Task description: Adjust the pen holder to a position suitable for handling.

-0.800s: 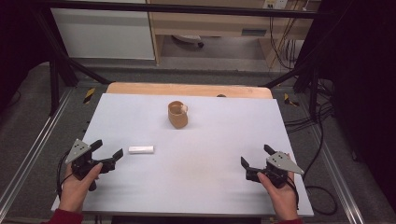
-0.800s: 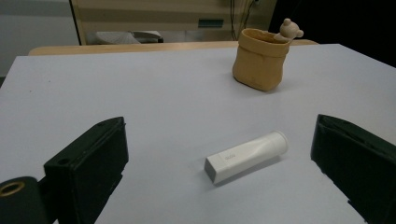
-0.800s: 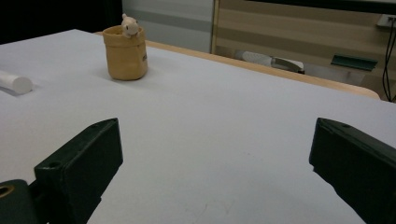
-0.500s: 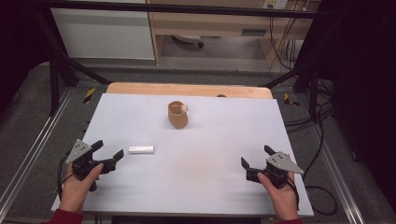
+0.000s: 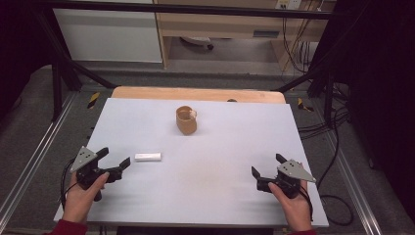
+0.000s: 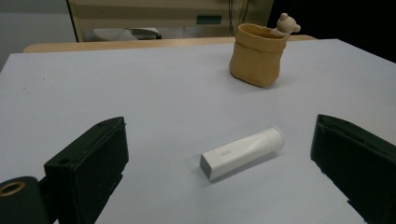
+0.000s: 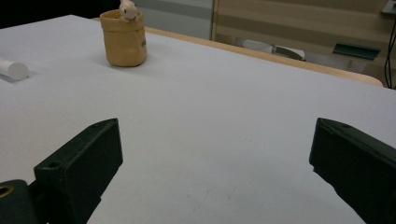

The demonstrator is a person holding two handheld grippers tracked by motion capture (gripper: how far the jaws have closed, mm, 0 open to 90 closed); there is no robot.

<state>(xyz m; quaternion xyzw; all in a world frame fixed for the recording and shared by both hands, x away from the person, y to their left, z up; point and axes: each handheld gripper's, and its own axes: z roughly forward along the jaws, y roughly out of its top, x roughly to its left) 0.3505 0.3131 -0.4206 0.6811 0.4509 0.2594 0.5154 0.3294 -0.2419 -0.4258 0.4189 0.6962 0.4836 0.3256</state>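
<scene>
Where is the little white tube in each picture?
High view: the white tube lies flat at the table's left, just beyond the open left gripper.
Left gripper view: white tube at centre, between the jaws.
Right gripper view: its round end at the far left edge.
Shared landmark: the tan pouch.
</scene>
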